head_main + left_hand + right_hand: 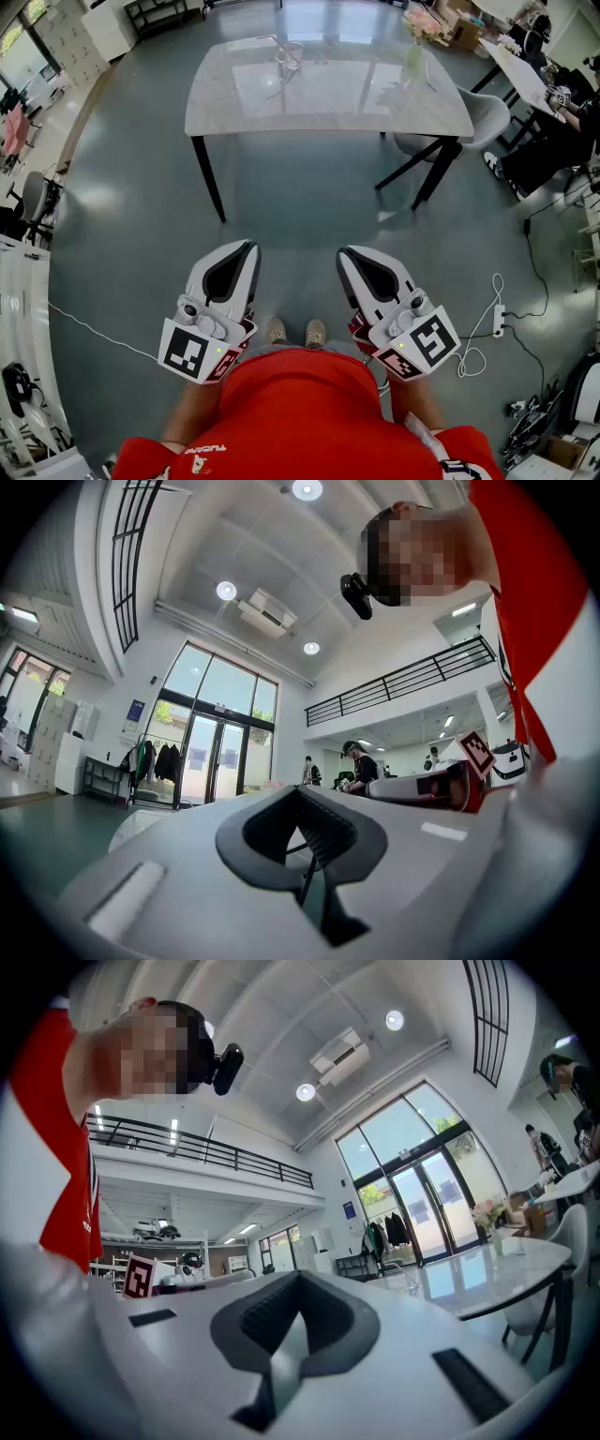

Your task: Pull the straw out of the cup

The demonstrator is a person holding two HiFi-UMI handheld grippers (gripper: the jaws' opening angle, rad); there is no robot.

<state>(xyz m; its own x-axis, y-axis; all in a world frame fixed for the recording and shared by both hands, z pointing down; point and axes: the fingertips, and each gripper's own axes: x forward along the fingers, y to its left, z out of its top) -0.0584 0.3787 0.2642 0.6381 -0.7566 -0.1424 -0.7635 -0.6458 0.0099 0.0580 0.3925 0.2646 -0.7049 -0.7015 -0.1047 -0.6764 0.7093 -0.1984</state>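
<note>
A clear glass cup (289, 58) with a straw in it stands near the far edge of the marble table (328, 98), well ahead of me in the head view. Both grippers are held close to my body over the floor, far short of the table and pointing toward it. My left gripper (246, 249) (298, 794) is shut with nothing between its pads. My right gripper (349, 253) (298, 1279) is shut and empty too. The right gripper view shows the table (487, 1274) off to the right; the cup is too small to make out there.
A vase of pink flowers (417, 37) stands at the table's far right. A grey chair (487, 117) sits by its right end. A power strip with a white cable (500, 319) lies on the floor at the right. People sit at another table (525, 70).
</note>
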